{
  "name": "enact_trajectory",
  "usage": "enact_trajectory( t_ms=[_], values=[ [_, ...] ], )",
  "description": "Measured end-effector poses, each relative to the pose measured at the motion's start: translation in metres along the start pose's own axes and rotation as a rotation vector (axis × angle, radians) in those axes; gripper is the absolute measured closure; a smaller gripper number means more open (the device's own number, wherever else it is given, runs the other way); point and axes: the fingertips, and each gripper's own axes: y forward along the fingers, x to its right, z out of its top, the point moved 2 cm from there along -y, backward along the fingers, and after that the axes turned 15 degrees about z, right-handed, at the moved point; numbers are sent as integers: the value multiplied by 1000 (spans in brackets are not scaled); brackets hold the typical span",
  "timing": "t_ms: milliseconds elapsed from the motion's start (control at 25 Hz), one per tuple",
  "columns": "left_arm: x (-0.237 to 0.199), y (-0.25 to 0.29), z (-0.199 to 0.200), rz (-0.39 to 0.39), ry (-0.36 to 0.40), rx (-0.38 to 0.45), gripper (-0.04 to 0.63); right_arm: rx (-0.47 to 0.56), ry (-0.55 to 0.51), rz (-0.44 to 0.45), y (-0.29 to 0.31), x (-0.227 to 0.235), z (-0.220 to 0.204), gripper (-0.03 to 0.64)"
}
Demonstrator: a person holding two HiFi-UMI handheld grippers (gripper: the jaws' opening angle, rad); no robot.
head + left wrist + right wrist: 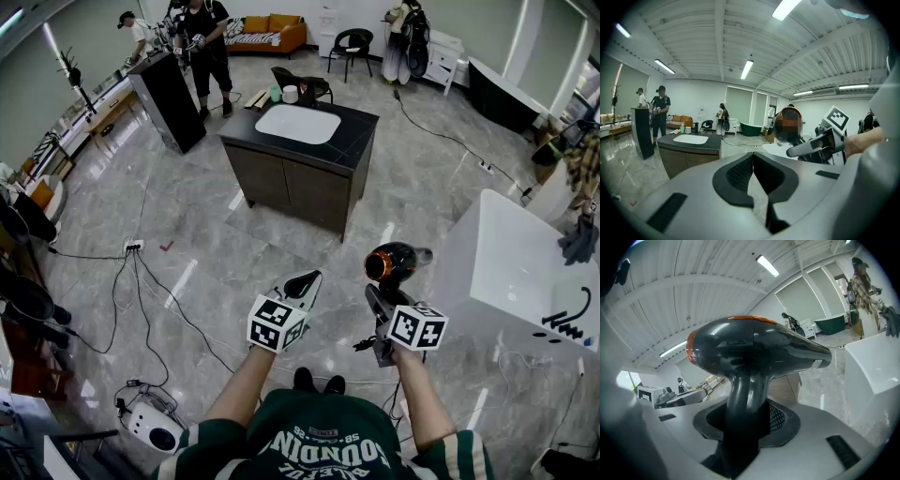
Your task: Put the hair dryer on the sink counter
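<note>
The black hair dryer point(395, 261) with an orange rear ring stands upright in my right gripper point(379, 298), low in the head view. In the right gripper view its handle point(742, 401) sits between the jaws, which are shut on it, and the barrel point(759, 347) points right. My left gripper point(307, 282) is beside it on the left, shut with nothing in it; its pads point(740, 171) meet in the left gripper view. The dark sink counter point(354, 132) with a white basin point(297, 123) stands some way ahead across the floor. From the left gripper, that counter point(710, 142) lies to the left and the hair dryer point(788, 124) to the right.
A white bathtub point(511, 267) stands close on the right. Cables point(141, 281) trail over the grey floor at the left, near a white device point(150, 427). A black podium point(169, 98) and two people point(208, 47) are behind the counter at the left. Cups point(289, 94) stand behind the basin.
</note>
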Motion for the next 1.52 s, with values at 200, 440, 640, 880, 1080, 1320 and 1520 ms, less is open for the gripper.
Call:
enact_trajectory(
  t_ms=[200,440,640,880,1080,1320,1520],
  values=[
    [1,-3,-2,-2,4,-8,583,26,7,9,-2,-2,-2,434],
    [-2,-5,-4,0,2,-13,583,7,33,32,1,-5,-11,434],
    [4,-4,-3,2,0,-10,583,-10,30,40,-2,-6,-14,434],
    [11,-2,-1,3,1,-8,583,-21,16,33,-8,-4,-12,434],
    [21,3,1,10,14,2,583,-25,13,39,-16,2,-12,434],
    [39,8,2,11,9,-4,583,-33,3,49,-29,8,-12,434],
    [55,12,0,14,22,-8,583,-48,8,53,-43,21,-20,434]
  ],
)
